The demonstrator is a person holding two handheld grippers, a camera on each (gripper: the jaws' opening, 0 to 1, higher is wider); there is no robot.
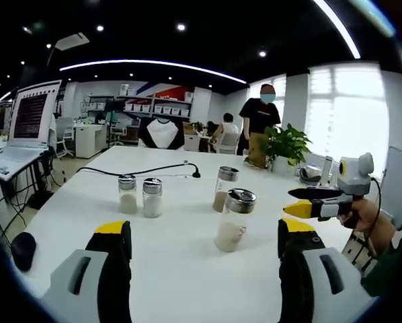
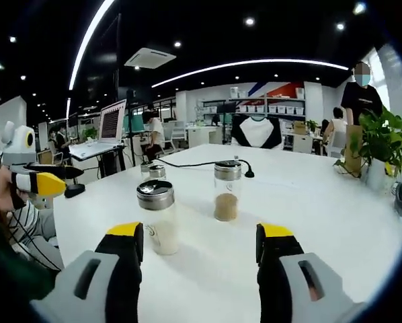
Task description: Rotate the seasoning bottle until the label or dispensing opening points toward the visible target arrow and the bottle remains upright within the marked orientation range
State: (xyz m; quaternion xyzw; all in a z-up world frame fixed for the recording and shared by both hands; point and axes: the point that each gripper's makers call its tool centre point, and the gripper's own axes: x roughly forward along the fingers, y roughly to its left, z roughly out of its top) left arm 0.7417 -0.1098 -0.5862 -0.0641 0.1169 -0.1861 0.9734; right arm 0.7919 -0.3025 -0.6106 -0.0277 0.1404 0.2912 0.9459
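Observation:
A clear seasoning bottle (image 1: pixel 234 221) with a chrome lid and pale powder at its bottom stands upright on the white table (image 1: pixel 181 269). My left gripper (image 1: pixel 204 237) is open, short of the bottle, which sits just right of the gap's centre. The right gripper (image 1: pixel 296 202) comes in from the right, level with the bottle's lid and clear of it. In the right gripper view the same bottle (image 2: pixel 158 217) stands just past the left jaw of my open right gripper (image 2: pixel 201 239). The left gripper (image 2: pixel 58 178) shows at the far left, held by a hand.
A second tall bottle (image 1: pixel 224 188) (image 2: pixel 226 190) with brown powder stands behind the first. Two small shakers (image 1: pixel 140 196) (image 2: pixel 154 171) stand further left. A black cable (image 1: pixel 147 171) crosses the far table. A laptop (image 1: pixel 27 128) on a stand, a potted plant (image 1: pixel 286 145) and people are beyond.

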